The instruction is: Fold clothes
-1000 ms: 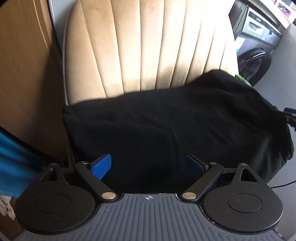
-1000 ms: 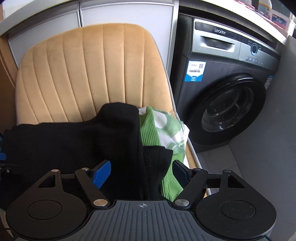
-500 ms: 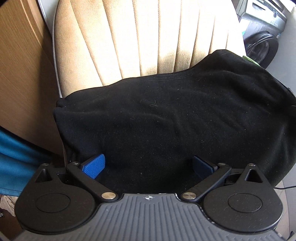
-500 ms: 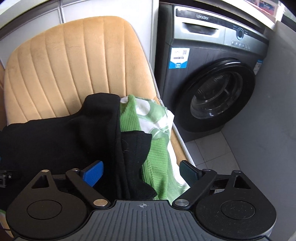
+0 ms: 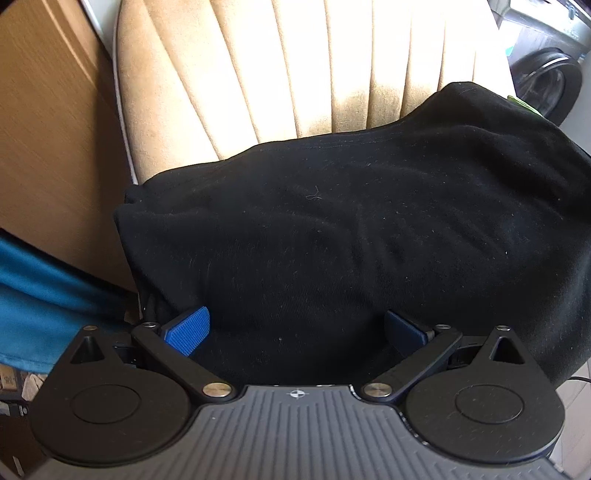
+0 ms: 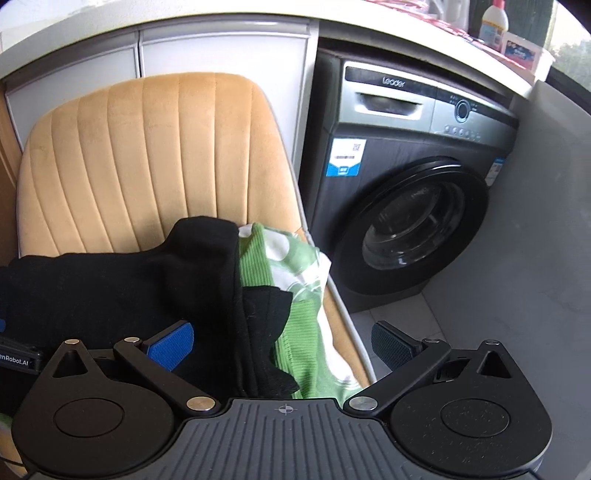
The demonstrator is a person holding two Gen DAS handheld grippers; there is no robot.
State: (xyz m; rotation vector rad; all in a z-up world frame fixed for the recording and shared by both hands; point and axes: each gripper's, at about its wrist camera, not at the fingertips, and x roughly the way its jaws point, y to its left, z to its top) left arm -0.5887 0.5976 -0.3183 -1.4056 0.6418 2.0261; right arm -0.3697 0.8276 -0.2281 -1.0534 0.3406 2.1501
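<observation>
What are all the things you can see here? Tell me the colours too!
black garment: one, black, spread over the chair seat.
green-and-white garment: one, green and white, on the seat, partly under the black one.
chair: one, tan with ribbed back, behind the clothes.
washing machine: one, dark grey, door closed, to the right of the chair.
cabinet doors: two, white, behind the chair.
wooden panel: one, brown, left of the chair.
blue cloth: one, blue, lower left; what it is I cannot tell.
bottle: one, white, on the counter above the washer.
left gripper: one, black with blue pads, open over the black garment.
right gripper: one, black with blue pads, open over the clothes' right edge.
</observation>
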